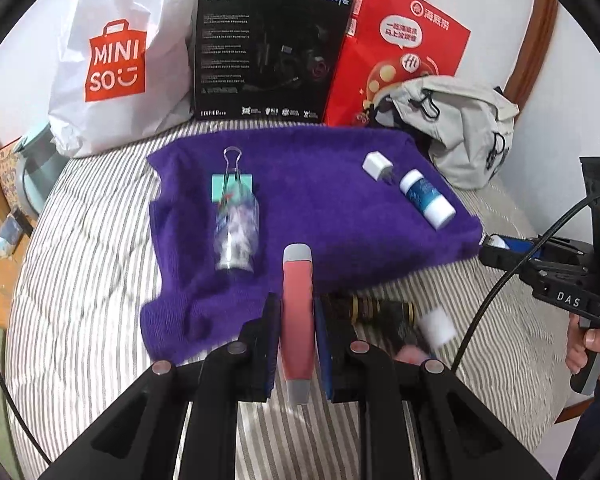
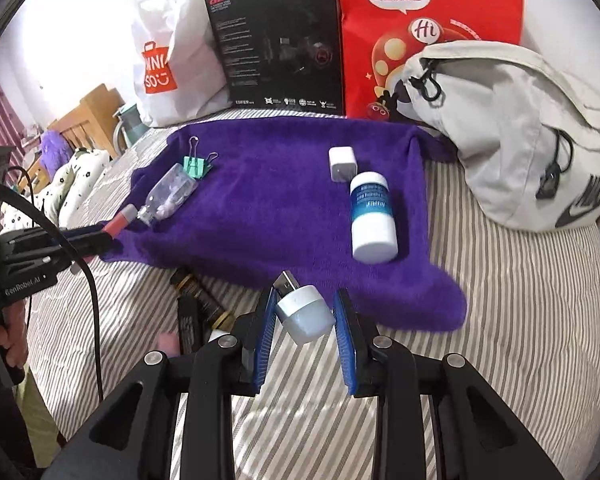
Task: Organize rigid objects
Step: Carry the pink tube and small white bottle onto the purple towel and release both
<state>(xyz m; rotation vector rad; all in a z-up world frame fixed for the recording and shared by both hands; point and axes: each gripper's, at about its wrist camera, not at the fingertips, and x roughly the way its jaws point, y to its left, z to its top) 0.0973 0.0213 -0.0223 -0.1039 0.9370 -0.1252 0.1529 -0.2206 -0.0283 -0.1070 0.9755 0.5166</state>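
My left gripper (image 1: 297, 304) is shut on a coral-pink stick with grey ends (image 1: 298, 280), held over the near edge of the purple towel (image 1: 320, 208). On the towel lie a clear bottle (image 1: 236, 232), a teal binder clip (image 1: 231, 184), a white charger plug (image 1: 376, 166) and a white bottle with a blue label (image 1: 426, 198). My right gripper (image 2: 305, 300) is shut on a small white-and-grey USB lamp (image 2: 304, 312), just short of the towel's near edge (image 2: 340, 280). The left gripper (image 2: 104, 236) shows at the towel's left side.
A striped bed cover (image 2: 500, 300) lies under the towel. At the back stand a white shopping bag (image 1: 116, 60), a black box (image 1: 268, 48) and a red paper bag (image 1: 400, 44). A grey backpack (image 2: 512, 140) sits right. A black-and-gold tube (image 1: 380, 312) lies near the towel.
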